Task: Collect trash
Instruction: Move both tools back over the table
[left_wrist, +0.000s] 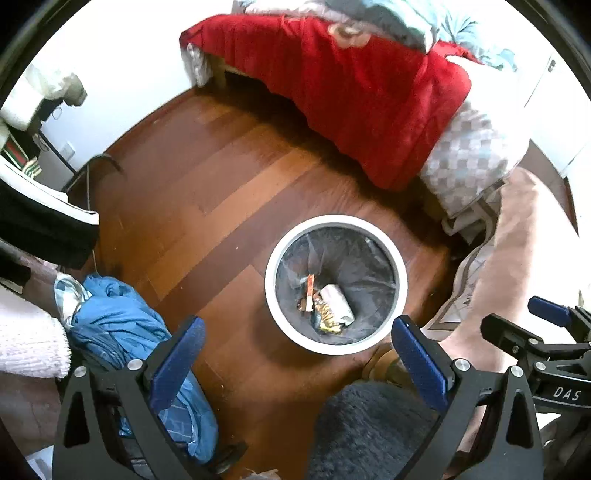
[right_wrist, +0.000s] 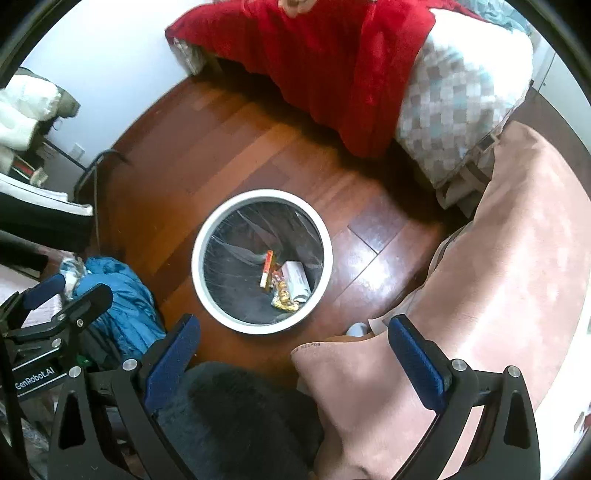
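A round white trash bin (left_wrist: 400, 284) (right_wrist: 199, 254) with a dark liner stands on the wooden floor. Inside lie an orange-and-white box (left_wrist: 308, 291) (right_wrist: 266, 268), a white packet (left_wrist: 337, 300) (right_wrist: 296, 277) and a yellow wrapper (left_wrist: 327, 322) (right_wrist: 283, 298). My left gripper (left_wrist: 300, 339) hangs open above the bin's near side, nothing between its blue pads. My right gripper (right_wrist: 295, 339) is open too, above and just nearer than the bin, and holds nothing. Each gripper shows at the edge of the other's view.
A bed with a red blanket (left_wrist: 351, 96) (right_wrist: 325, 62) and checkered cover (right_wrist: 454, 107) stands behind the bin. Blue clothing (left_wrist: 125, 328) (right_wrist: 122, 295) lies at left, a pink cushion (right_wrist: 509, 266) at right, a dark fluffy rug (left_wrist: 369, 428) (right_wrist: 236, 417) near me.
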